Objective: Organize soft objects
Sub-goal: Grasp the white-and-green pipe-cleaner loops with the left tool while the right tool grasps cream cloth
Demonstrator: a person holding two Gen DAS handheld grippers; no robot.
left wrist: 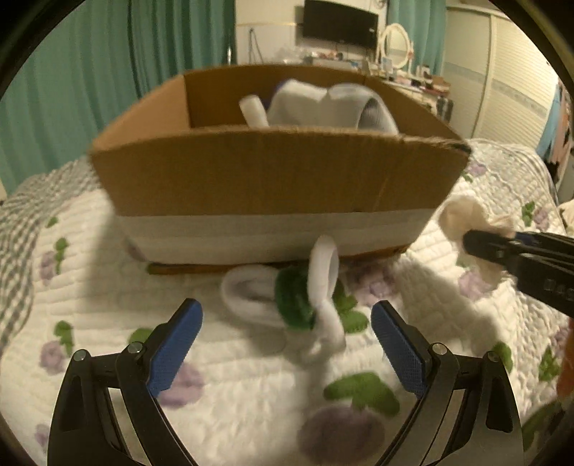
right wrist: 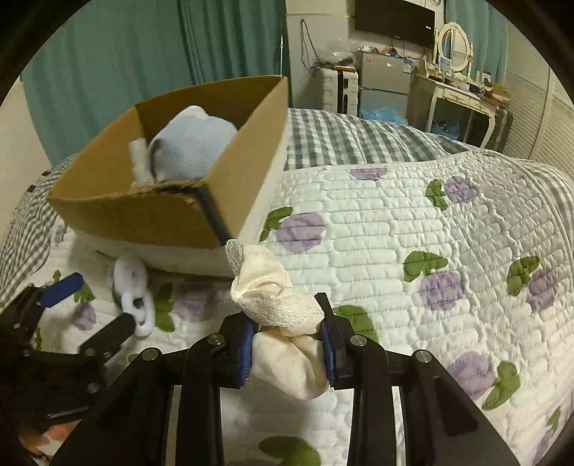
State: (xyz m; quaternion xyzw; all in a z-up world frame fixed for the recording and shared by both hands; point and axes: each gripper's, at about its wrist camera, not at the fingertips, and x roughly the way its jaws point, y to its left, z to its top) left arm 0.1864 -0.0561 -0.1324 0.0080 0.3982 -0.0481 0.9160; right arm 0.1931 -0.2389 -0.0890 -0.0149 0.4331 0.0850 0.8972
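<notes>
Cream cloth [right wrist: 287, 344] pinched between the pads of the right tool [right wrist: 288, 353], clear of the quilt [right wrist: 394, 233], near the right corner of the cardboard box [right wrist: 143, 218]; probably bound for the box, where pale socks [right wrist: 193, 147] already lie. White socks with a green one [left wrist: 290, 297] on the quilt just before the box's near wall. Left tool [left wrist: 287, 344] spread wide and empty, aimed at that pile, likely for the next pick.

A white quilt [right wrist: 376, 229] printed with purple flowers and green leaves is spread over a grey checked bedcover [right wrist: 344, 139]. Teal curtains [right wrist: 118, 61], a wall-mounted screen [right wrist: 394, 18], a small fridge [right wrist: 385, 77] and a dressing table with oval mirror [right wrist: 453, 44] are seen behind.
</notes>
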